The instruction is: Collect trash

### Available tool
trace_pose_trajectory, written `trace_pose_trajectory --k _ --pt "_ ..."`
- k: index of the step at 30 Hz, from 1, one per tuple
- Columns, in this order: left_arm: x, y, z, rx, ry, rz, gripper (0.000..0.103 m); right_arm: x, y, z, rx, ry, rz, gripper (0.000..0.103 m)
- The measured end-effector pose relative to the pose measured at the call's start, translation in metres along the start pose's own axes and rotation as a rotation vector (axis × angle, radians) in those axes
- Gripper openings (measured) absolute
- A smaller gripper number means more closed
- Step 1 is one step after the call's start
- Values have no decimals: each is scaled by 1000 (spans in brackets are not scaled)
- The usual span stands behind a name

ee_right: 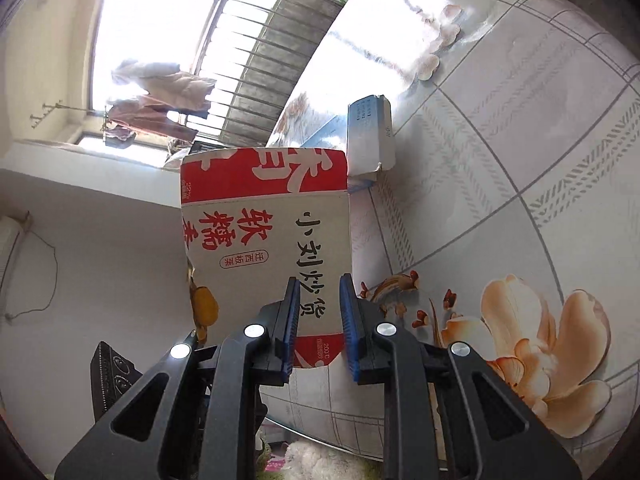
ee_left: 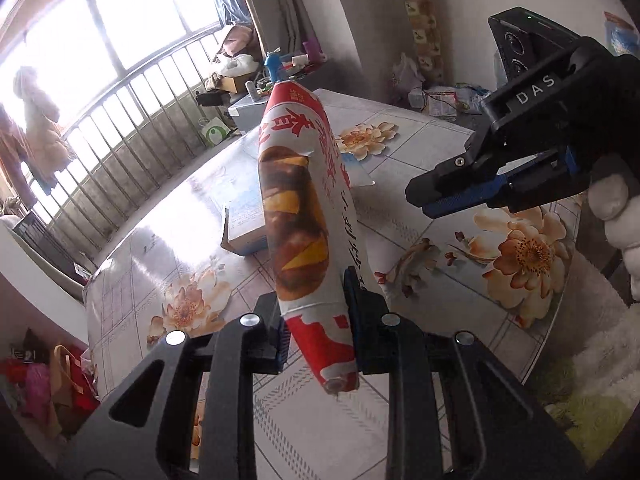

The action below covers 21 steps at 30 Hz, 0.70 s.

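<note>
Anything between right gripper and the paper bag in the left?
Nothing visible: only open air separates the right gripper from the red-and-white paper snack bag clamped in the left gripper. The blue-and-white cardboard box lies on the table behind.

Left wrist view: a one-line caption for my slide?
Left hand-held gripper clamps a red-and-white snack bag above the floral table.

One red-and-white paper snack bag [ee_left: 304,216], printed with chestnuts, at center frame. One blue-and-white carton [ee_left: 244,220] lying on the one floral-print table [ee_left: 440,280], at 9 o'clock of the bag in the left wrist view. Two grippers: left gripper [ee_left: 316,320] at 6 o'clock, right gripper [ee_left: 452,196] at 3 o'clock; one blue bottle [ee_left: 273,65] at 12 o'clock.
</note>
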<state>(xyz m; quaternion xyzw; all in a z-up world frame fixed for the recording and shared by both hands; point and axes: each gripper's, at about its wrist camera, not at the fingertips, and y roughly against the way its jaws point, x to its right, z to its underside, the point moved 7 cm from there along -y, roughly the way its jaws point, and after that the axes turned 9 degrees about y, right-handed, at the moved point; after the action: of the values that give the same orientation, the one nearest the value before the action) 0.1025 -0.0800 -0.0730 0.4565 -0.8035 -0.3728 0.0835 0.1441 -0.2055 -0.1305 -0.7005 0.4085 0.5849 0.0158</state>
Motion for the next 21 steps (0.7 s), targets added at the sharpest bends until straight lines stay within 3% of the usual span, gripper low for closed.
trace_pose_trajectory --k 1,3,8,14,21 --pt "6 0 -2 2 -9 13 22 -1 10 -2 20 -2 -10 26" --pt "17 3 -4 8 -45 28 22 -6 27 -9 61 -3 -21 46" --pt "54 0 -13 28 -174 54 24 -28 53 -19 116 40 -75 67" --pt "86 -10 -12 19 -233 139 33 -9 61 -21 112 58 137 68" --pt "102 -23 3 -51 -157 375 56 37 59 -7 73 -50 190 66"
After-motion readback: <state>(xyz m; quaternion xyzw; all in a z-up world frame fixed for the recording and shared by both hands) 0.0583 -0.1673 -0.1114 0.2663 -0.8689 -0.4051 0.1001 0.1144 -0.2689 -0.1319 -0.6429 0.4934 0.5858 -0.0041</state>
